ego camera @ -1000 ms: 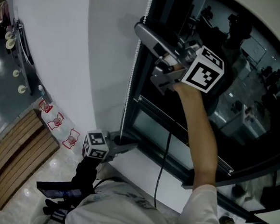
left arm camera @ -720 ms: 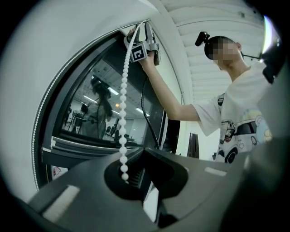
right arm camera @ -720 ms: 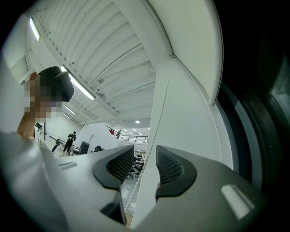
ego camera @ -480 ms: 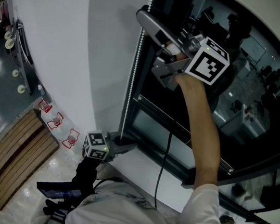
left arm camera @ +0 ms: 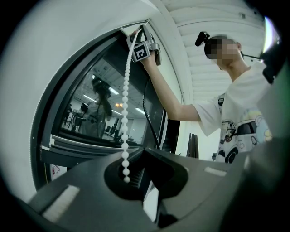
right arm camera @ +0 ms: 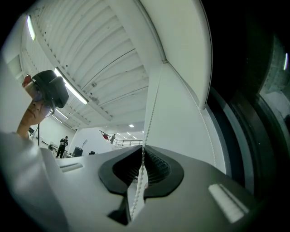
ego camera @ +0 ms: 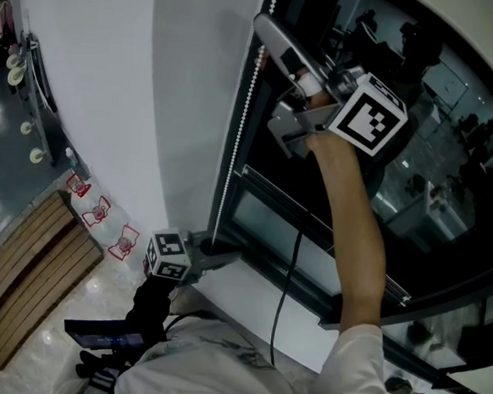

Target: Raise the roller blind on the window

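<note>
A white bead chain (ego camera: 236,140) hangs straight down the left edge of the dark window (ego camera: 418,171). High up, my right gripper (ego camera: 264,25) is shut on the chain; its jaws have just been closing, and in the right gripper view the bead chain (right arm camera: 149,113) runs down between my right gripper's (right arm camera: 142,150) closed tips. Low down by the sill, my left gripper (ego camera: 218,253) is shut on the chain's lower end. The bead chain (left arm camera: 125,104) stretches taut from my left gripper (left arm camera: 144,150) to the raised hand. No blind fabric shows over the glass.
A white sill (ego camera: 247,301) runs below the window frame. A black cable (ego camera: 288,272) hangs from the right gripper along the raised arm. A white wall (ego camera: 111,79) lies left of the chain, with wooden slats (ego camera: 27,281) on the floor below.
My right gripper has shifted a little up and right along the chain and its jaws have closed on it. The left gripper has stayed put.
</note>
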